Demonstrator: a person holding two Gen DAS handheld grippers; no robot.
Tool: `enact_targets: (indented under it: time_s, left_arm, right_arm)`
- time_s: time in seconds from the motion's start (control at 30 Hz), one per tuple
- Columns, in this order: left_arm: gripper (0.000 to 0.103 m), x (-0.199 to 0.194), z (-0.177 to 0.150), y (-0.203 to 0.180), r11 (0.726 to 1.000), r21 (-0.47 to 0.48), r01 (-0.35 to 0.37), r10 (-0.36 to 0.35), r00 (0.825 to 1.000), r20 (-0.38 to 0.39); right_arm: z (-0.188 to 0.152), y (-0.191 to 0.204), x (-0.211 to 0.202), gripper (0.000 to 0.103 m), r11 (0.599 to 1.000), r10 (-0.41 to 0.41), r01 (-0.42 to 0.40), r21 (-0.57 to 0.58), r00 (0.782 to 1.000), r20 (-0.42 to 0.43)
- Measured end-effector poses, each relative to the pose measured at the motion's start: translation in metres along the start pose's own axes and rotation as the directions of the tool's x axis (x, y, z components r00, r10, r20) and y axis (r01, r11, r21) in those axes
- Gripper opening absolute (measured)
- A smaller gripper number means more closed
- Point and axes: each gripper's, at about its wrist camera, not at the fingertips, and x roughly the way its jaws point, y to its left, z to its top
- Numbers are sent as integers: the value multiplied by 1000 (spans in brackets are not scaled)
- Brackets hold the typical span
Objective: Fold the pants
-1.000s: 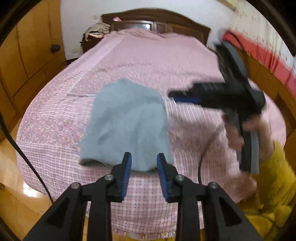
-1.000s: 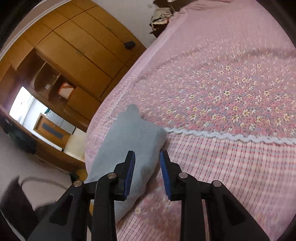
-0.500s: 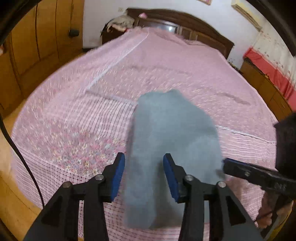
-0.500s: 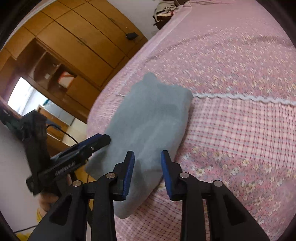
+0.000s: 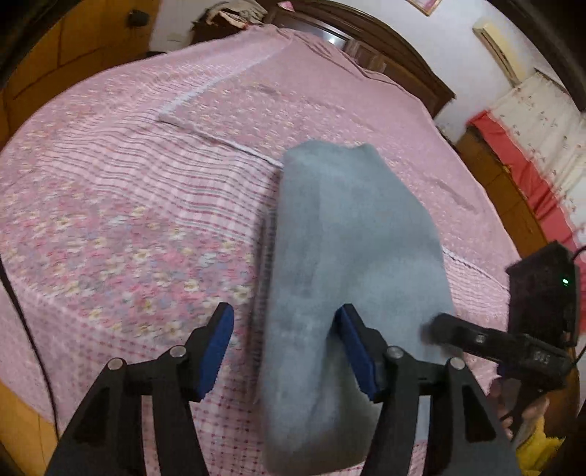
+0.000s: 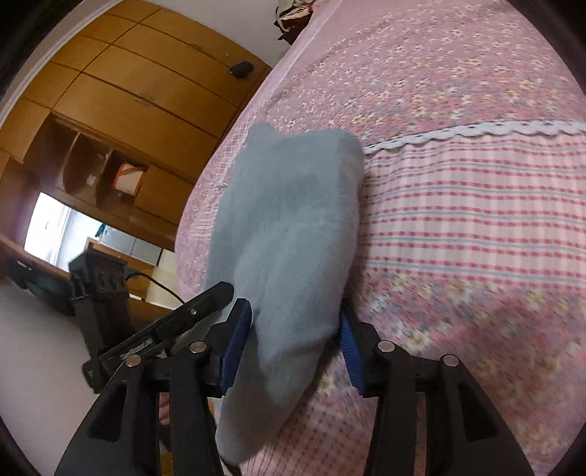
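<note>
The grey-blue pants (image 5: 348,263) lie folded in a long thick bundle on the pink bedspread (image 5: 128,190), near the bed's foot edge. My left gripper (image 5: 284,340) is open, its jaws wide apart around the bundle's near left part. The right gripper shows at the right of the left wrist view (image 5: 476,338). In the right wrist view the pants (image 6: 289,234) run away from me, and my right gripper (image 6: 293,337) is open with its jaws on either side of the bundle's near end. The left gripper (image 6: 175,326) shows at the left there.
A wooden wardrobe (image 6: 139,91) stands left of the bed. A dark wooden headboard (image 5: 366,40) is at the far end. Clothes (image 5: 234,9) lie beside it. A red-covered low cabinet (image 5: 520,172) stands at the right. A black cable (image 5: 22,311) hangs at the left.
Both grippers have come in low over the pants' near end. Their jaws have opened wider and now straddle the bundle. The pants look unmoved.
</note>
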Motion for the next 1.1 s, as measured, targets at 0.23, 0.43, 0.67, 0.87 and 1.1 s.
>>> enact_targets:
  time_s: [0.23,0.43,0.67,0.87,1.1]
  left_arm:
    - [57,10,4,0,997,-23,77,-77,997,-14]
    - [43,-7,2,-12,998,-4,57,-56,998,38]
    - [38,-34,-4,-49,994,22,104,-106,989,101]
    - [37,-41,3,-97,982,72,172,-181,972,148]
    - [37,-10,17,-169,958,149,244,-262,958,114]
  right_arm:
    - [5,5,10,35,1000,14,-13,-16,999,32]
    - [9,14,-5,26,996,65,-62,-59,996,61]
    - [14,38,-58,25,981,78,-47,-187,984,158]
    - [25,27,-118,25,972,72,-19,-233,973,219]
    - [34,-8,-179,25,971,2,60,-232,966,259]
